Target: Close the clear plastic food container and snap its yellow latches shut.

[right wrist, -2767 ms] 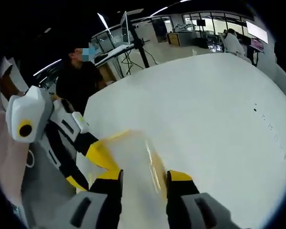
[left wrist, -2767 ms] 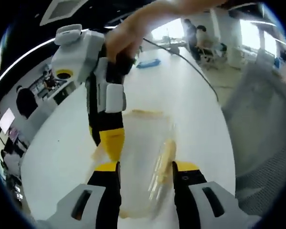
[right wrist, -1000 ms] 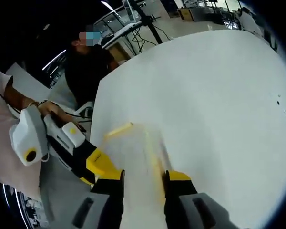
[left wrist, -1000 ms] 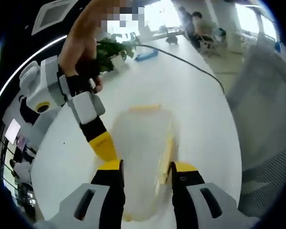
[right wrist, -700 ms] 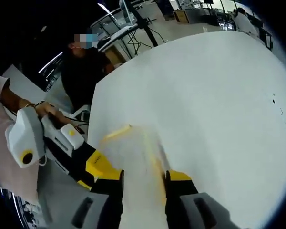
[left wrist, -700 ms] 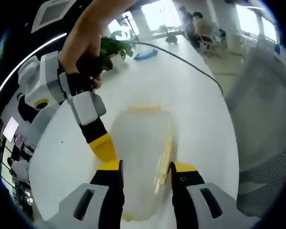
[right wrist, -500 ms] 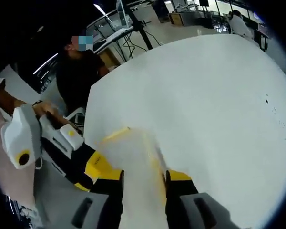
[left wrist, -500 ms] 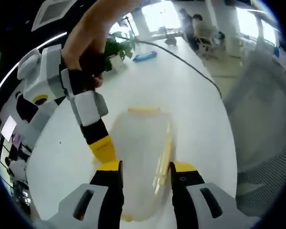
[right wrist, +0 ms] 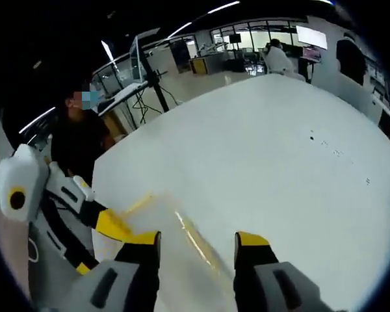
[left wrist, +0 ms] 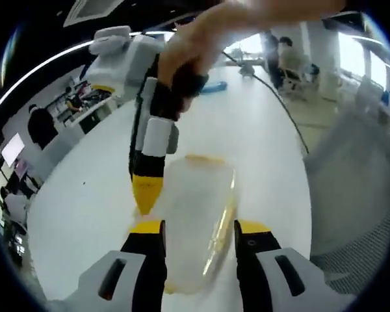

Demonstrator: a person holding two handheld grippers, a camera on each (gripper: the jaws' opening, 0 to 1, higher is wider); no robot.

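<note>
The clear plastic container (left wrist: 195, 214) with yellow trim lies on the white table (left wrist: 247, 143), lengthwise between my left gripper's (left wrist: 199, 227) jaws, which grip its sides. My right gripper (left wrist: 146, 192), held by a hand, comes down from the upper left, and its yellow tip touches the container's left edge. In the right gripper view the blurred container (right wrist: 182, 250) sits low between my right gripper's (right wrist: 195, 239) jaws, which stand apart around a yellow strip on it. The left gripper's yellow fingers (right wrist: 110, 224) reach the container from the left.
The white table (right wrist: 266, 156) stretches far ahead. A black cable (left wrist: 283, 104) and a blue object (left wrist: 214, 84) lie on its far part. A grey mesh chair (left wrist: 357, 195) stands at the right. People sit at desks in the background, and a person in black (right wrist: 81, 140) stands beyond the table edge.
My right gripper has swung from slanting to nearly upright over the container's left edge, and its jaws have spread slightly. The left gripper still holds the container.
</note>
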